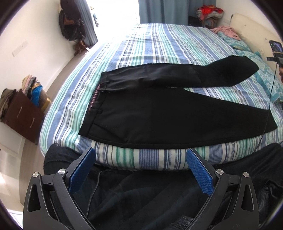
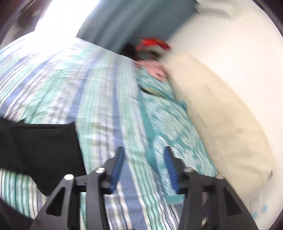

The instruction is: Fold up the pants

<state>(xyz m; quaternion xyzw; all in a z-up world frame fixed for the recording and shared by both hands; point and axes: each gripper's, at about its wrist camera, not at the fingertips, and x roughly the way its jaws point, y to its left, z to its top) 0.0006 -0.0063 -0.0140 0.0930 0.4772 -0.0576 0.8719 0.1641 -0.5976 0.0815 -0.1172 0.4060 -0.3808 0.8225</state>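
Left tongs (image 1: 140,155) are hanging spread wide and empty over the near bed (image 1: 141,42) edge. Right tongs (image 2: 143,150) are standing partly apart, gripping nothing, over striped sheet beside a pant-leg cuff; view blurred. Black pants (image 1: 159,113) are lying flat on the bed, legs splayed rightward.

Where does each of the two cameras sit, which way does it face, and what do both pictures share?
Left wrist: sits on the left gripper, looking down across the bed at the spread black pants; blue-padded fingers wide apart, the person's dark clothing below.
Right wrist: sits on the right gripper, blurred, facing the pillow end; fingers apart with nothing between, one pant leg's end at left.
Shared: striped bed, black pants, red clothes pile.
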